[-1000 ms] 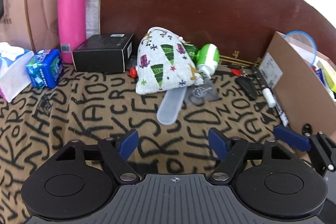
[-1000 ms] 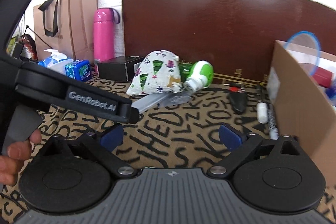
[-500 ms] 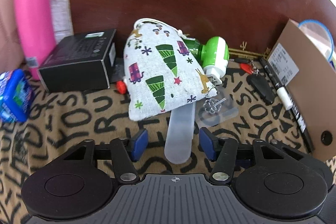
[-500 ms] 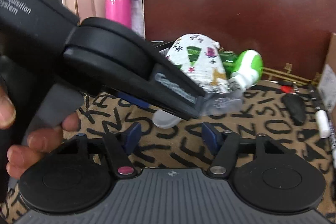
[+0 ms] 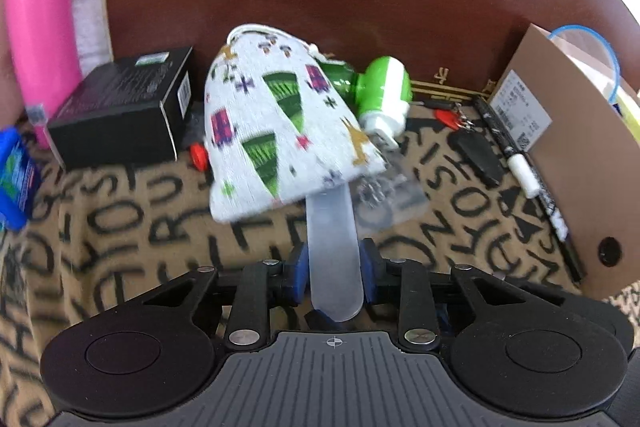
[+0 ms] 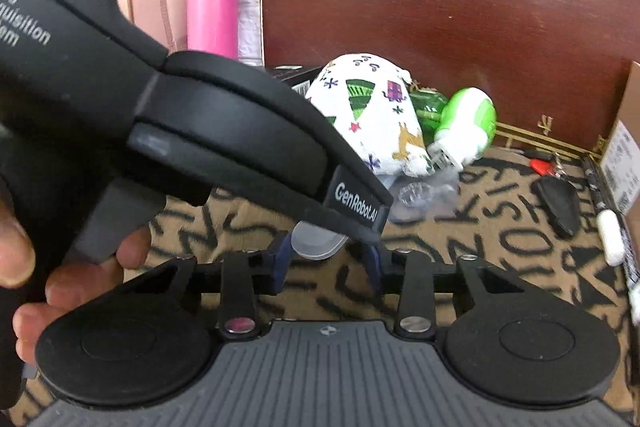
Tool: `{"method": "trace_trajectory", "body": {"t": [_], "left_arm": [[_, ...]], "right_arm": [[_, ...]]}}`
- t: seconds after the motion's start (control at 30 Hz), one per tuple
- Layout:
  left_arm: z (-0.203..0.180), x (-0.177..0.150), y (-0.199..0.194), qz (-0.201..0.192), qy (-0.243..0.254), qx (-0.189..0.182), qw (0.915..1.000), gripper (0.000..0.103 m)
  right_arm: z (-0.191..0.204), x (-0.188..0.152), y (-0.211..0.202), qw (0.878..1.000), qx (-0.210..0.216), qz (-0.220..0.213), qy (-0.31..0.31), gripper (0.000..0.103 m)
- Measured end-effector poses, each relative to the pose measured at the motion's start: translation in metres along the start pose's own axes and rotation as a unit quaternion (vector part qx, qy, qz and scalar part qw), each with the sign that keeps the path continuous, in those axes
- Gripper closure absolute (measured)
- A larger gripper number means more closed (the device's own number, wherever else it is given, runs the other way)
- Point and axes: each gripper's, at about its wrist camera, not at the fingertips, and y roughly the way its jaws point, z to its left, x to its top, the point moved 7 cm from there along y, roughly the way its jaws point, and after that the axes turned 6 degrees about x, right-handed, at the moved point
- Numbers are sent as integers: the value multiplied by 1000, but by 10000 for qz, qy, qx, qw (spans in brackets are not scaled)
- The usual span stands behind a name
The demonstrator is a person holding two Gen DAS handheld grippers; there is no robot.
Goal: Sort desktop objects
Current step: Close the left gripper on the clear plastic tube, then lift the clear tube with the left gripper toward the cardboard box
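Observation:
My left gripper (image 5: 333, 277) is shut on the near end of a frosted translucent plastic case (image 5: 332, 247) that runs under a white printed cloth pouch (image 5: 280, 131). The pouch leans on a green and white bottle (image 5: 382, 95). In the right wrist view the left gripper's black body (image 6: 224, 131) fills the left half and its tip covers the case (image 6: 316, 245). My right gripper (image 6: 328, 261) sits just behind it; its blue pads are partly closed with a gap, and whether they touch the case is hidden.
A black box (image 5: 120, 107), pink flask (image 5: 38, 27) and blue packet (image 5: 16, 179) stand at the left. A cardboard box (image 5: 576, 163), markers (image 5: 520, 163), a black key fob (image 5: 478, 155) and red keys (image 5: 448, 117) lie at the right. A clear bag (image 5: 384, 195) lies beside the case.
My left gripper moved forward and closed on the frosted case. My right gripper moved in behind the left one and narrowed its jaws.

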Motion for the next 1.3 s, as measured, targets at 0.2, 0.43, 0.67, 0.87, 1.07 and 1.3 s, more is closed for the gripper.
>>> {"method": "trace_trajectory", "body": {"t": [0.2,0.43,0.67,0.87,1.07,1.3], "left_arm": [[-26,-45,-31,-47,-74,12,10000,77],[-59,-106,-69,65,-252,-208,9994,77],[-113,-149,-92,159,60,-360,9992,76],[-121,-150,-98,160,-45,-533,9984,46],[-115,-136,-87,217,-155,-343,9991,37],[-113,-119,-77,213,-109,-307,9992,38]], "right_arm": [[11,-37,-48,9999,106,92,-30,72],[18,-80,-110,9995,243,196,-79,72],[18,-116,-162,9997,18,162,184,72],[1,-128,-174,9983,-346,93,458,73],[5,-115,-169,9977,-461,-87,497,62],[2,-107,-157,9972,-643,-149,347,53]]}}
